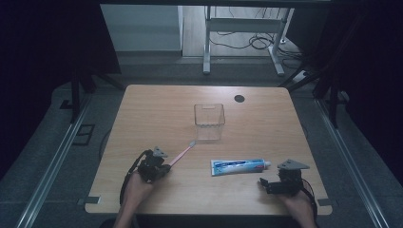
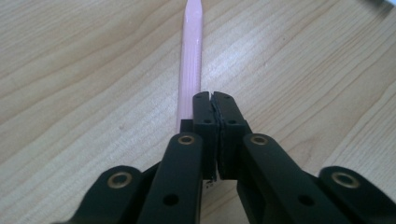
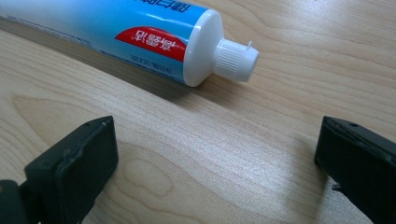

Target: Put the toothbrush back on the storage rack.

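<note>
High view: the left gripper (image 1: 164, 167) sits near the table's (image 1: 142, 109) front left corner, clenched on the handle end of a pink toothbrush (image 1: 183, 153) whose head points toward a clear cup (image 1: 209, 121) at the table's middle. A toothpaste tube (image 1: 237, 166) lies toward the front edge, its cap toward the right gripper (image 1: 264, 184) at the front right corner

Left gripper view: the jaws meet beside the toothbrush (image 2: 191, 60), which runs ahead over the wood

Right gripper view: the jaws stand wide apart and empty, with the tube (image 3: 140, 32) just ahead, cap (image 3: 236, 59) to the right

left gripper (image 1: 164, 167) clamped tight, right gripper (image 1: 266, 184) spread wide, resting low.
</note>
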`<move>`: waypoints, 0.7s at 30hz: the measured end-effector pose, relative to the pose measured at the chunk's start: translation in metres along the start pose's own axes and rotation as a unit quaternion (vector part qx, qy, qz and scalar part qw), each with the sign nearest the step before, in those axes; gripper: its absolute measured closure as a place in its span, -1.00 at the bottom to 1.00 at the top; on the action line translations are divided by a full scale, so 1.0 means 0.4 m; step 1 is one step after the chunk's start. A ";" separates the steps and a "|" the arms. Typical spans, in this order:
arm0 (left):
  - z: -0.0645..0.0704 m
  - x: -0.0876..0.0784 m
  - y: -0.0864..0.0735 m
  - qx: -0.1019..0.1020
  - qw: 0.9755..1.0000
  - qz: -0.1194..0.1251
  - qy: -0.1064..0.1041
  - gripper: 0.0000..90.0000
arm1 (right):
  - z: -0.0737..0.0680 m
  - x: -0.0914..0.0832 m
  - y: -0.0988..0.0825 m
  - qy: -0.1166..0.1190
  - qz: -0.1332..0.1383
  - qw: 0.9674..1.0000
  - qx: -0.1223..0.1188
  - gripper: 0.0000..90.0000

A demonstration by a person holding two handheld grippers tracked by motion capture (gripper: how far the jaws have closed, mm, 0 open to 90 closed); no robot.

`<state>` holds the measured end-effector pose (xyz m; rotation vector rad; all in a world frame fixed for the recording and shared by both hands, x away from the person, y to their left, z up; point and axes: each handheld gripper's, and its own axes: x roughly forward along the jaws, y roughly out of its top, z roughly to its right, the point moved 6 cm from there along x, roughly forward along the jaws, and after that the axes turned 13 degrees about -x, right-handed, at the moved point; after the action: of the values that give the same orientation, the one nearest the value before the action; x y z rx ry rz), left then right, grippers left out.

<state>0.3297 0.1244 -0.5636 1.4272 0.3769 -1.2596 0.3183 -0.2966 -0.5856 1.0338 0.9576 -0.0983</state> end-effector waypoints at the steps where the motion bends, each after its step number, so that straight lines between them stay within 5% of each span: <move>1: -0.001 -0.001 0.005 0.001 1.000 -0.003 0.000 0.90 | 0.000 0.000 0.000 0.000 0.000 1.000 0.000 -1.00; 12: -0.001 0.018 0.064 0.012 0.999 -0.042 0.013 0.62 | 0.000 0.000 0.000 0.000 0.000 1.000 0.000 -1.00; 21: 0.010 0.046 0.116 0.030 0.997 -0.073 0.026 0.59 | 0.000 0.000 0.000 0.000 0.000 1.000 0.000 -1.00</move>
<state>0.3717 0.0990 -0.5543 1.5067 0.4899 -1.3641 0.3182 -0.2966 -0.5855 1.0343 0.9580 -0.0993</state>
